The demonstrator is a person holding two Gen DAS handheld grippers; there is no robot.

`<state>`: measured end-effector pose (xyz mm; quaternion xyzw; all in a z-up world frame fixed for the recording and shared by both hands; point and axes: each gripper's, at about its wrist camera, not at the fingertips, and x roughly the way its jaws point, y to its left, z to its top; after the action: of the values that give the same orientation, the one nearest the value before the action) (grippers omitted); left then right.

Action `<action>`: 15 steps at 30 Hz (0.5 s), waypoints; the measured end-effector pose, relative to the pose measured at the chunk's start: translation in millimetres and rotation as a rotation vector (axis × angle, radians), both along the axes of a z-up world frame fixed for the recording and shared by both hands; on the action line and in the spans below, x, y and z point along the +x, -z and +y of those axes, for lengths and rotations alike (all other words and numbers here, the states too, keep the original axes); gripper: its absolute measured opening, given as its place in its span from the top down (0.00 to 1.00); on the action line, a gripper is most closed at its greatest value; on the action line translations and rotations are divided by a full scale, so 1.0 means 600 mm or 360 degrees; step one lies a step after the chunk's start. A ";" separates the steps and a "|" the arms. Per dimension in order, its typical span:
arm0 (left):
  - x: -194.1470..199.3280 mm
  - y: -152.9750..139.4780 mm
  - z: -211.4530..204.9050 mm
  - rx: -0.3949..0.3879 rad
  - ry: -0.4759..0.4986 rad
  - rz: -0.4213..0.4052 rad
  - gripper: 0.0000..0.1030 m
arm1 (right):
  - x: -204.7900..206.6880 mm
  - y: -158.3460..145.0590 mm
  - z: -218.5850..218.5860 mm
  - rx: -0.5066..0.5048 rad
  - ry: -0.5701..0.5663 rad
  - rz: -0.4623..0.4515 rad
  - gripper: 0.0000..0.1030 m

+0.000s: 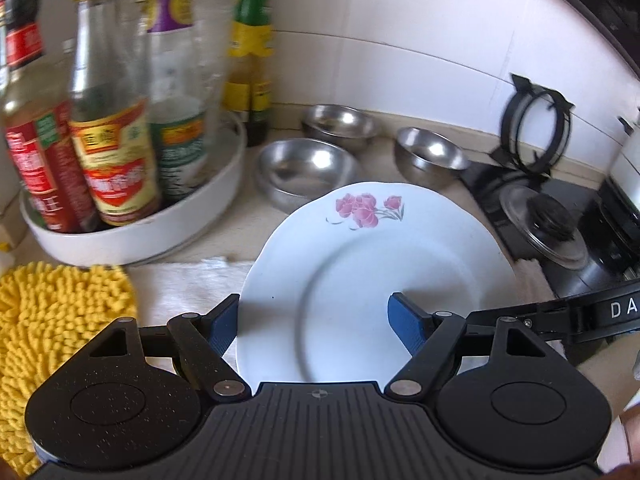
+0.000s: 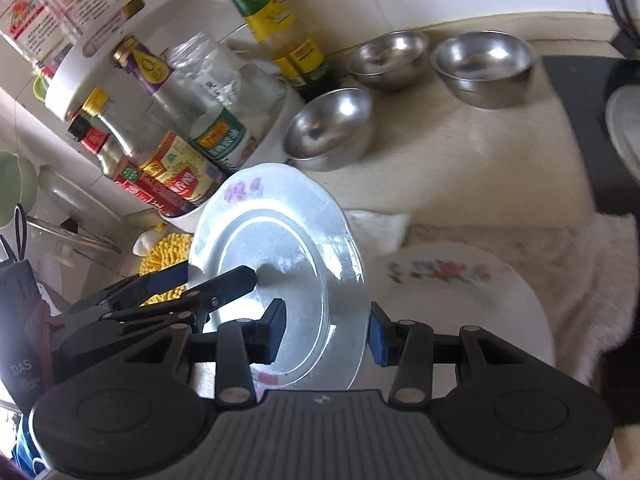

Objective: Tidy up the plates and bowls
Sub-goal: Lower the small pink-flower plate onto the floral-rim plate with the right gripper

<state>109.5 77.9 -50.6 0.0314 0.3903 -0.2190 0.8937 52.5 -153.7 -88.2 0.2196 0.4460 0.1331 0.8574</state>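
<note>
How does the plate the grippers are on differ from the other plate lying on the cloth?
The pink-flower plate is raised and tilted up on edge; the multicolour-flower plate lies flat on the white cloth. The pink-flower plate sits between the fingers of the left gripper and right gripper; nothing touches the multicolour-flower plate. The first bears pink blossoms, the second a mixed-colour spray. Both are white and round.
</note>
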 end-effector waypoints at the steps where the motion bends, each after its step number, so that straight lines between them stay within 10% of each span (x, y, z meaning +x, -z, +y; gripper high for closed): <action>1: -0.003 0.002 -0.007 0.0003 0.0016 0.0005 0.20 | -0.006 0.001 -0.006 0.0004 0.0018 0.0009 0.37; 15: -0.034 0.025 -0.099 0.0042 0.0218 0.0052 0.20 | -0.077 0.023 -0.081 0.0026 0.0218 0.0099 0.37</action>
<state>89.3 18.6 -65.4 0.0662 0.4047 -0.2749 0.8696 6.3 -202.5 -102.0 0.2606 0.4553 0.0708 0.8484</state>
